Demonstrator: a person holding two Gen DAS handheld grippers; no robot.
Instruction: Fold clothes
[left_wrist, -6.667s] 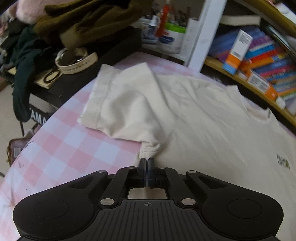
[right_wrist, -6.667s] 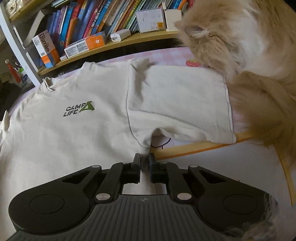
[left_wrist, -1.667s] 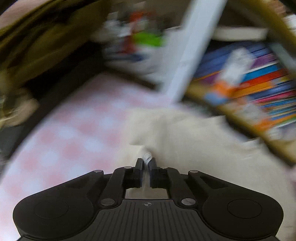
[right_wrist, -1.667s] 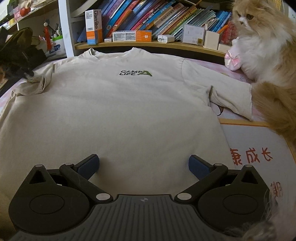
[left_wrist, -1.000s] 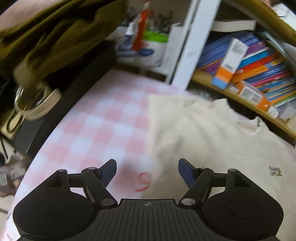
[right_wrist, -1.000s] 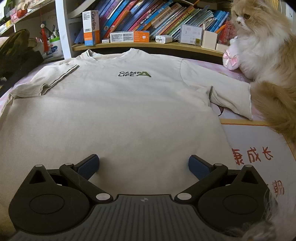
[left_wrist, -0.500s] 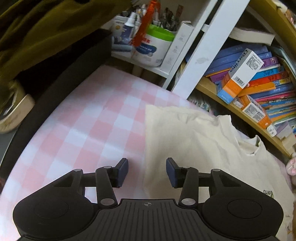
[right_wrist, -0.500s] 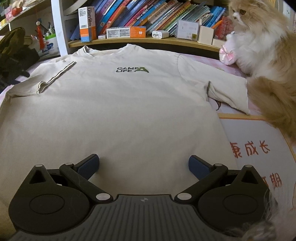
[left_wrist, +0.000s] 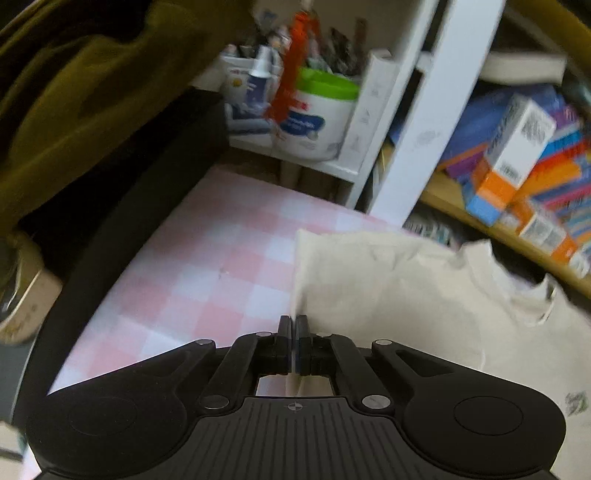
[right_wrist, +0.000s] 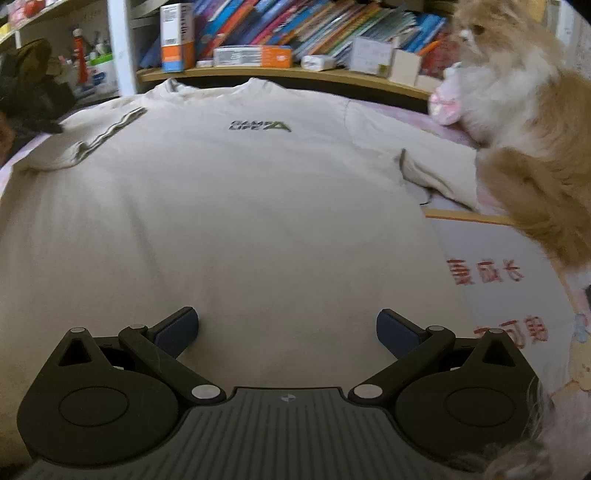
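A cream T-shirt (right_wrist: 229, 206) with a small green chest logo (right_wrist: 258, 126) lies face up on the pink checked bed cover (left_wrist: 207, 280). Its left sleeve (right_wrist: 99, 142) is folded in over the chest. In the left wrist view my left gripper (left_wrist: 294, 325) is shut on the folded left edge of the shirt (left_wrist: 388, 291), near the shoulder. My right gripper (right_wrist: 287, 326) hovers open over the lower middle of the shirt, nothing between its fingers. The right sleeve (right_wrist: 432, 166) lies spread out flat.
A fluffy ginger and white cat (right_wrist: 532, 122) sits at the shirt's right sleeve. A bookshelf (right_wrist: 295, 29) runs behind the collar. Dark olive clothes (left_wrist: 74, 92) hang over a black edge at the left. A white upright post (left_wrist: 424, 110) and jars stand beyond.
My left gripper moved forward along the shirt's left edge and its jaws went from wide open to shut on the fabric. The right gripper stayed open and shifted only slightly.
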